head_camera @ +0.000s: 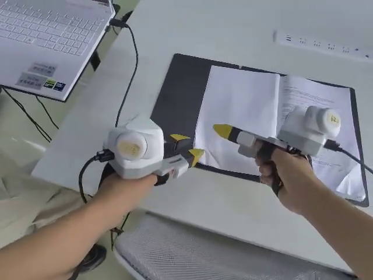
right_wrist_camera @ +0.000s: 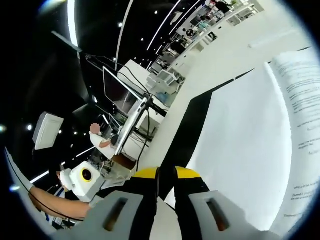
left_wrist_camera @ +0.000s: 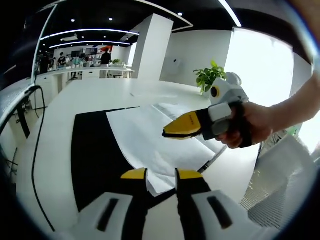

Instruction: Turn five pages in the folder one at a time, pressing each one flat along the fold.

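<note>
In the head view the folder (head_camera: 178, 93) lies open on the smooth white table (head_camera: 233, 29). Its matt dark cover is flat, with a blank white sheet (head_camera: 239, 114) on one side of the fold and a printed page (head_camera: 317, 99) on the other. The right gripper (head_camera: 223, 130) has its yellow jaws pressed together on nothing. They form one wedge over the blank sheet's near corner, and contact with the paper cannot be told. The left gripper (head_camera: 187, 147) is just beside it, off the folder's near edge, jaws apart and empty. Past the left gripper are a white laptop (head_camera: 46, 35) and a thin black cable (head_camera: 133, 64). Far beyond the right gripper lies a power strip (head_camera: 323, 45). Bare tabletop borders the folder's far and left sides.

In the left gripper view the folder's dark cover and the sheet's straight near edge lie directly ahead of its parted jaws. The right gripper is ahead and to the right, over the sheet. Open white table stretches beyond.

In the right gripper view only a thin dark slit separates its jaws. Ahead is a strip of dark cover, with the blank sheet to the right of it and the printed page farther right.
</note>
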Motion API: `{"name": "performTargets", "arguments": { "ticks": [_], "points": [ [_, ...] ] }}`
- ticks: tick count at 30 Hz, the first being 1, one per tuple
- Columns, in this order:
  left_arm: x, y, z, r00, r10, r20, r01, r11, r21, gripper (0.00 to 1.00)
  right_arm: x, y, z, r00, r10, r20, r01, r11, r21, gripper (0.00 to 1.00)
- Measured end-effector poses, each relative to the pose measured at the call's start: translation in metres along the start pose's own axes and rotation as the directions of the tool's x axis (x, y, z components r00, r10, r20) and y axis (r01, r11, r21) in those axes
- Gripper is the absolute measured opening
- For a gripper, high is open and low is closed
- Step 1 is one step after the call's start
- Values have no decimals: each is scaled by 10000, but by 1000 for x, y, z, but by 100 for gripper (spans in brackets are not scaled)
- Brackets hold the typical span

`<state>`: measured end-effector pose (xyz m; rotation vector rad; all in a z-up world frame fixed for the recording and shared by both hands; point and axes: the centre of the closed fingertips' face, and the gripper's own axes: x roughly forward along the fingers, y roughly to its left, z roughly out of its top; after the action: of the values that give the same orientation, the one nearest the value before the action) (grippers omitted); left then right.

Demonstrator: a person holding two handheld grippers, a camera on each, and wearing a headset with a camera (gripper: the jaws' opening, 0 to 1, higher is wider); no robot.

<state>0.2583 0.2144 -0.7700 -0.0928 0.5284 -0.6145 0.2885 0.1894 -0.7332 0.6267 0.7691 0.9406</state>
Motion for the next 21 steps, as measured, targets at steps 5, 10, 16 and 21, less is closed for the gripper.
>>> {"name": "performTargets", "arguments": {
  "ticks": [5,10,16,21],
  "points": [
    [23,-5,-9,9993,-297,-234,307,9985,451,9,-18,-17,32,9987,-241,440,266,9981,-560,7],
    [29,0,-27,9973,-45,-738,74,9993,379,8,-30,-34,49,9976,-474,514,514,9955,-800,7],
    [22,1,-33,9969,271,-742,-249,9992,301,0,-35,-58,61,9967,-740,334,781,9864,-1444,6],
    [22,-2,-30,9970,305,-717,-273,9986,462,0,-33,-77,66,9961,-841,269,873,9834,-1588,3]
  ]
}}
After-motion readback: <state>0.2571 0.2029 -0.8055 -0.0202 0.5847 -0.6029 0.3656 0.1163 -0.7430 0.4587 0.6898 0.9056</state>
